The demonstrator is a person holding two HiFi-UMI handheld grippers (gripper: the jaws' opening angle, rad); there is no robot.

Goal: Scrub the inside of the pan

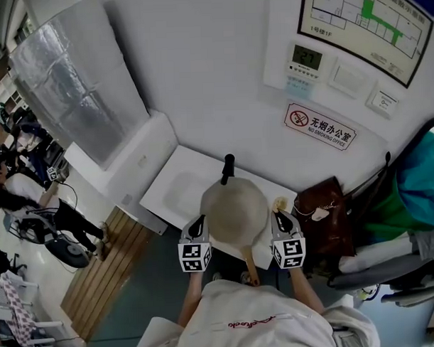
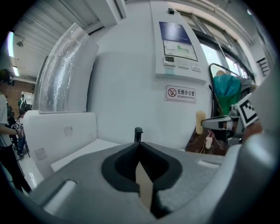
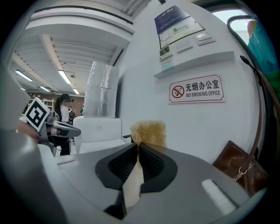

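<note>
A round pale pan (image 1: 232, 211) lies on the white table (image 1: 168, 196), its wooden handle (image 1: 250, 266) pointing toward me. My left gripper (image 1: 198, 221) hovers at the pan's left rim with its jaws shut (image 2: 139, 144); only a thin pale strip shows between them. At the pan's right rim, my right gripper (image 1: 281, 215) is shut on a scrub brush (image 1: 280, 203). The brush's yellow bristly head (image 3: 148, 132) sticks up past the jaws (image 3: 139, 145). Both gripper views look over the pan, which their bodies hide.
A black upright post (image 1: 227, 165) stands on the table behind the pan, close to the white wall. A brown bag (image 1: 325, 219) sits at the table's right end beside a chair hung with teal clothing (image 1: 409, 191). People stand far left (image 1: 18, 190).
</note>
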